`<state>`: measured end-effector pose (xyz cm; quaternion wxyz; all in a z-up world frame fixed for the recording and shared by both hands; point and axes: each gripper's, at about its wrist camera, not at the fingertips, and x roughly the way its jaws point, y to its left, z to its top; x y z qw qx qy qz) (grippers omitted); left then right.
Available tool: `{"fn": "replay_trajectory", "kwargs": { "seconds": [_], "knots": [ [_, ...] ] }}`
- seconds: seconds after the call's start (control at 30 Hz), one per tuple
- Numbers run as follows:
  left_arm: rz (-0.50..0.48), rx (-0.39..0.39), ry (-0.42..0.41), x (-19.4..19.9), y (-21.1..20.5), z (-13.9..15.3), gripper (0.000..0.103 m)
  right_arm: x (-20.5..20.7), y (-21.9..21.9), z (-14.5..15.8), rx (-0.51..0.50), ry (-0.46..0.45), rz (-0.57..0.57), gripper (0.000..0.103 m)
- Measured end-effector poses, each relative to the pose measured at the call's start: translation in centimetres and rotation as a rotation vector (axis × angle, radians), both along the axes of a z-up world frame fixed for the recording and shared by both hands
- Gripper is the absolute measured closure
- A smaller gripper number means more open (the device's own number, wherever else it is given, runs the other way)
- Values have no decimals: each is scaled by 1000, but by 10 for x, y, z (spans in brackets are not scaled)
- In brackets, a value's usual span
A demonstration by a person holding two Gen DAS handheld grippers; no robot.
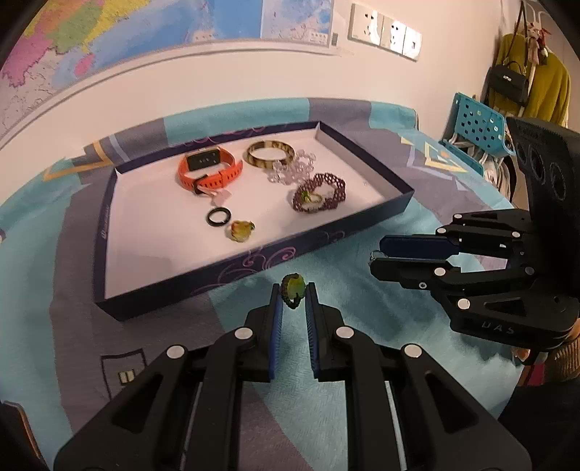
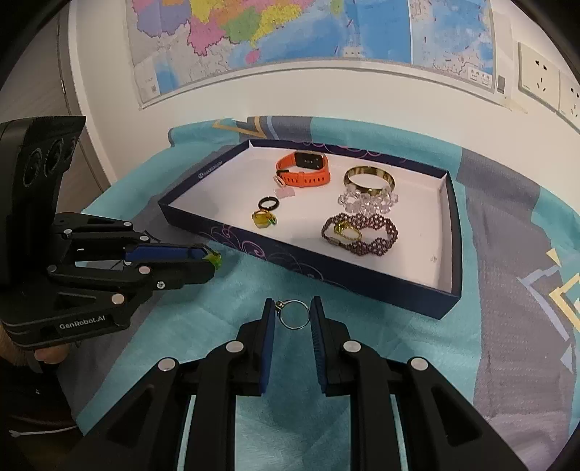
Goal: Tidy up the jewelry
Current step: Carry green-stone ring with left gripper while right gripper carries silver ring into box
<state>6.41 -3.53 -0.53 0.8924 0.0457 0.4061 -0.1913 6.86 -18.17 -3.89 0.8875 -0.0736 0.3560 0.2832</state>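
My left gripper (image 1: 293, 295) is shut on a green-stone ring (image 1: 293, 290), held just in front of the dark blue tray (image 1: 250, 259); the ring also shows at its tip in the right wrist view (image 2: 214, 258). My right gripper (image 2: 293, 313) is shut on a thin silver ring (image 2: 295, 314), held above the cloth in front of the tray (image 2: 326, 270). In the tray lie an orange watch (image 1: 208, 170), a gold bangle (image 1: 270, 155), a clear bead bracelet (image 1: 293, 168), a purple beaded bracelet (image 1: 319, 192), a black ring (image 1: 218, 216) and a yellow-stone ring (image 1: 241, 230).
A turquoise and grey patterned cloth (image 1: 362, 290) covers the table. A wall with a map (image 2: 290, 32) and sockets (image 1: 384, 30) stands behind. A blue perforated basket (image 1: 475, 123) and hanging bags are off the table's right end.
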Motion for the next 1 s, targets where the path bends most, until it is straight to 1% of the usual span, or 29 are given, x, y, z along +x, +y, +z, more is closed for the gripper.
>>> {"fn": "replay_trajectory", "kwargs": {
  "seconds": [0.63,0.87,1.0],
  "knots": [
    [26,-15,-56,-4,8,20,90,5,1,17,21,-43,-4,85],
    [52,-17,-83,7,16,29,90,20,5,28,30,-63,-2,85],
    [60,-24,-80,19,19,29,90,34,8,30,18,-66,-12,85]
  ]
}}
